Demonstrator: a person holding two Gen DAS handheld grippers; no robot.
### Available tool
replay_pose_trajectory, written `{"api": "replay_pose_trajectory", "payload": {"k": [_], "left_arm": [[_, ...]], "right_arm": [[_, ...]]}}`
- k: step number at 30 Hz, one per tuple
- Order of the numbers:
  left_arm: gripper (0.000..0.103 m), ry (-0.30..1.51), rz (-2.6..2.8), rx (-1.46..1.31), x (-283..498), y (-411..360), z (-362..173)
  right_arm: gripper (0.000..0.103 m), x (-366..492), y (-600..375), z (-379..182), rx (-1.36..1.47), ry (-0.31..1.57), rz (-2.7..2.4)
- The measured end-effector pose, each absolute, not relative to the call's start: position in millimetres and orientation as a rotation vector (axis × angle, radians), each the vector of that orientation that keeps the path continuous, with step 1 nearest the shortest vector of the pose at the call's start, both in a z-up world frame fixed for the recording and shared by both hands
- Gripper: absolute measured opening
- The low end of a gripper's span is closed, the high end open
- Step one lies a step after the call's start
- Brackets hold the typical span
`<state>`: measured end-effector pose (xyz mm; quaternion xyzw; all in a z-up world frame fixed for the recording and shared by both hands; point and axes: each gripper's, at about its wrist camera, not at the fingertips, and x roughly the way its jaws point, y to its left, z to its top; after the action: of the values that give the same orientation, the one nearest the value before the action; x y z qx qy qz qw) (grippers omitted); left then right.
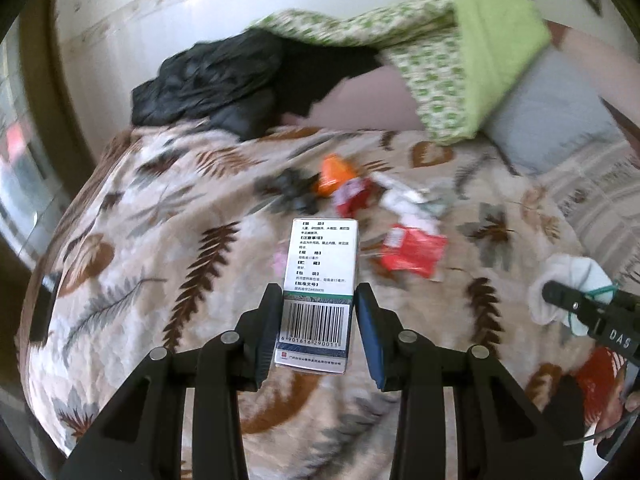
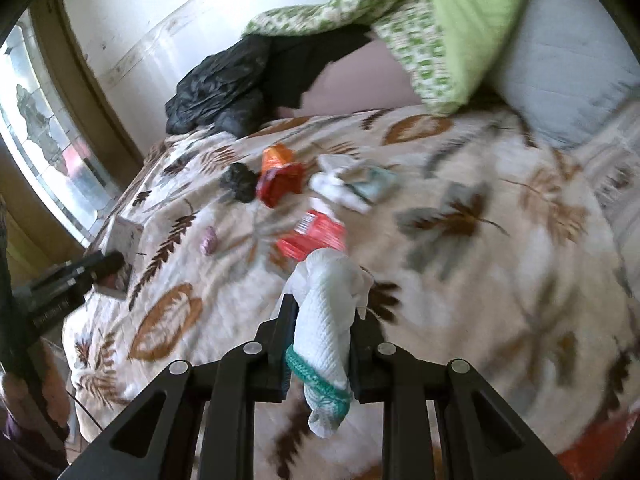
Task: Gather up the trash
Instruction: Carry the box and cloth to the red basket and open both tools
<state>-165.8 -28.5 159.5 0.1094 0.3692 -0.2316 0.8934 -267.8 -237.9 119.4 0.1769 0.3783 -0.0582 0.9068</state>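
Nearest the left wrist camera, the left gripper [image 1: 318, 322] is clenched on an upright white medicine box [image 1: 320, 276], its barcode end sitting between the two pads and its printed panel reaching toward 12 o'clock. Beyond it lies a leaf-patterned bedspread [image 1: 160, 240], and the uncollected trash is strewn across the spread at 12 to 2 o'clock: an orange wrapper [image 1: 334, 174], a red wrapper [image 1: 352, 196], a red packet [image 1: 412, 252] and crumpled white paper [image 1: 400, 196]. At 3 o'clock the right gripper [image 1: 560, 296] shows with a white sock [image 1: 560, 280] in it.

From the right wrist camera, the right gripper [image 2: 320, 344] is grasping that white sock [image 2: 326, 328], its green-trimmed cuff hanging below the jaws toward 6 o'clock. At 9 o'clock the left gripper [image 2: 108, 264] holds the medicine box [image 2: 126, 236] above the edge of the bedspread [image 2: 480, 280]. A black plastic bag [image 2: 216, 88] lies at 11 o'clock by the wall, beside a green patterned quilt [image 2: 420, 40] and a grey pillow [image 2: 568, 68].
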Motion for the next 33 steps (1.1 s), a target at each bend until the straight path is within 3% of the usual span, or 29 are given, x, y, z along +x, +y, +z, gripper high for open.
{"api": "replay_pose_trajectory", "payload": {"k": [18, 32, 33], "left_arm": [[0.037, 0.695, -1.040, 0.469, -311.3, -226.1, 185.7], [0.037, 0.800, -1.444, 0.639, -443.4, -379.6, 148.0], [0.042, 0.810, -1.450, 0.645, -445.8, -384.3, 143.8]], "right_arm": [[0.023, -505.9, -346.9, 117.6, 0.617, 0.659, -0.596], [0.023, -647.1, -408.5, 99.9, 0.774, 0.569, -0.909], [0.026, -648.7, -409.9, 97.7, 0.782, 0.568, -0.908]]}}
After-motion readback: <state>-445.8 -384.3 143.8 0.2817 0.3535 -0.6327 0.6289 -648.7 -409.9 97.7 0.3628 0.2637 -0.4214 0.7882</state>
